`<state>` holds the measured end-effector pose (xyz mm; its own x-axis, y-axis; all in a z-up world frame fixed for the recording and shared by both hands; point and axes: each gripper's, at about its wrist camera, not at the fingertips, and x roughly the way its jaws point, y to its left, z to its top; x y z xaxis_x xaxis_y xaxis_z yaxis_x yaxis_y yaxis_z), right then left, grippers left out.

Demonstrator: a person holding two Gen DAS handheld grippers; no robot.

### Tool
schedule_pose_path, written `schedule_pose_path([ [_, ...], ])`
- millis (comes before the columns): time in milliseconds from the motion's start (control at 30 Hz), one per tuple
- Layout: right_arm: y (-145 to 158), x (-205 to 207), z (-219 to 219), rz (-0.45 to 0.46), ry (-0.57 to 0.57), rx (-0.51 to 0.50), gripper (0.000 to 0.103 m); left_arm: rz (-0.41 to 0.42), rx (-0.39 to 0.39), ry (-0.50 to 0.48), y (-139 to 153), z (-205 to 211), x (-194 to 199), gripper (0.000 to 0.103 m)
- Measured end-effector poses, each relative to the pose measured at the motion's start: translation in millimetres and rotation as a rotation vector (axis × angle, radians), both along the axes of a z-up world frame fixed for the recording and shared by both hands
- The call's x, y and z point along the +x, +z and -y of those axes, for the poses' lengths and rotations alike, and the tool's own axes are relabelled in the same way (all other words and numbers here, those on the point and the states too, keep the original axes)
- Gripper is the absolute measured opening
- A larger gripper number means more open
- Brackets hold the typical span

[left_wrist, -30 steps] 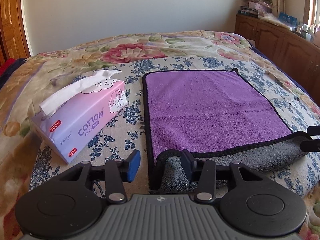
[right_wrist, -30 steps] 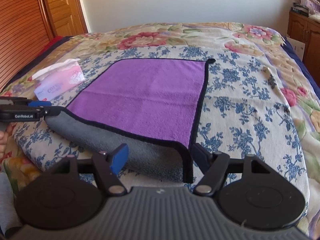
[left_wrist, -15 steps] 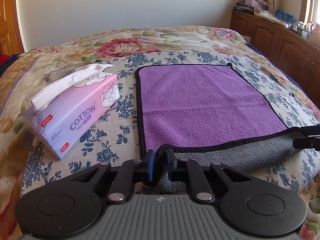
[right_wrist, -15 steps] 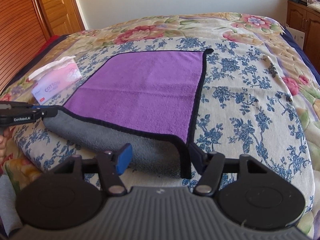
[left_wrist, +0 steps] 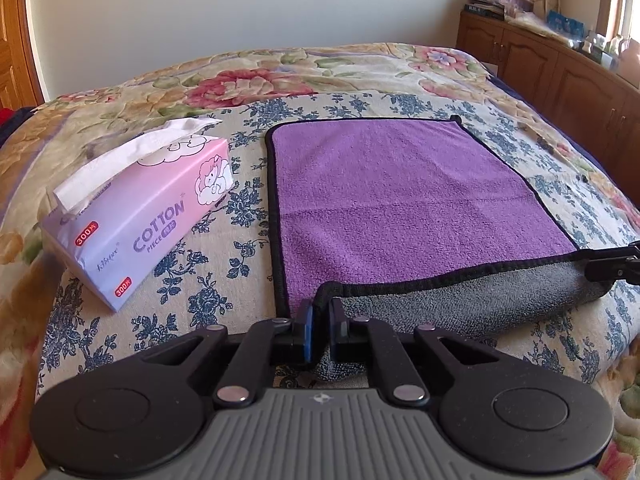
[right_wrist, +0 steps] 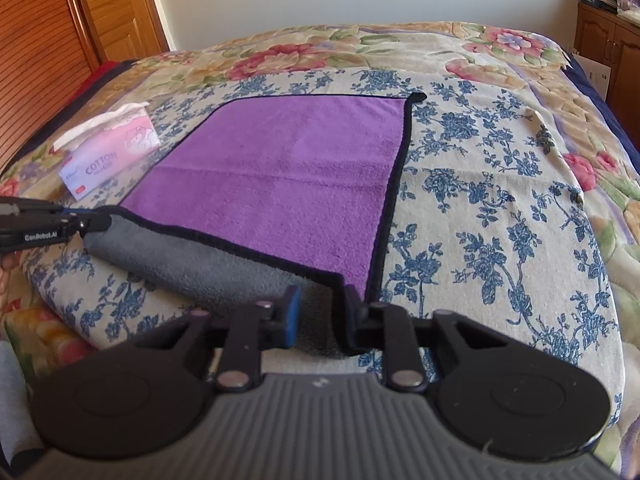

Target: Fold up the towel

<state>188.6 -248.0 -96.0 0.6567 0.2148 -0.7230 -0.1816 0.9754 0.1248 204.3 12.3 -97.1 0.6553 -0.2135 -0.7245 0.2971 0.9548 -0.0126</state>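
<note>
A purple towel point(left_wrist: 400, 200) with black trim and a grey underside lies flat on the bed; it also shows in the right wrist view point(right_wrist: 288, 176). Its near edge is lifted and curls, so the grey side shows. My left gripper point(left_wrist: 320, 320) is shut on the towel's near left corner. My right gripper point(right_wrist: 320, 308) straddles the near right corner with its jaws partly closed, a gap still between them; the black trim rests against the right finger. Each gripper shows at the edge of the other's view: the left gripper's fingers point(right_wrist: 80, 222), the right gripper's fingers point(left_wrist: 612, 264).
A pink and lilac tissue pack point(left_wrist: 144, 216) lies left of the towel, also in the right wrist view point(right_wrist: 108, 156). The floral bedspread point(right_wrist: 500, 200) extends on all sides. Wooden cabinets point(left_wrist: 560, 76) stand on the right, a wooden door point(right_wrist: 112, 4) on the left.
My left gripper has shut on the near left corner and lifted it slightly. My right gripper's jaws have narrowed around the near right corner. Both moved a little forward.
</note>
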Motion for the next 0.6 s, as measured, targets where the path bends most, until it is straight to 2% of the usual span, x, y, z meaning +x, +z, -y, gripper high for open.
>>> schedule_pose_path([
  [67,-0.3,0.2,0.4,-0.003,0.001,-0.001,0.017,0.0,-0.002,-0.002,-0.3,0.3,-0.4,0.007],
  [100,-0.3,-0.1,0.4,-0.003,0.002,-0.003,0.009,0.0,-0.008,-0.005,-0.2,0.2,-0.7,0.007],
  [200,0.6,-0.3,0.9,0.004,0.001,-0.002,0.008,-0.002,-0.024,-0.003,0.3,-0.5,-1.7,0.006],
  [300,2.5,-0.4,1.9,0.014,0.0,0.0,0.004,0.0,-0.027,-0.006,0.9,-0.1,-1.7,0.006],
  [600,10.7,-3.0,3.8,0.066,-0.007,0.006,0.004,0.04,-0.051,-0.002,12.6,-0.4,-5.2,0.006],
])
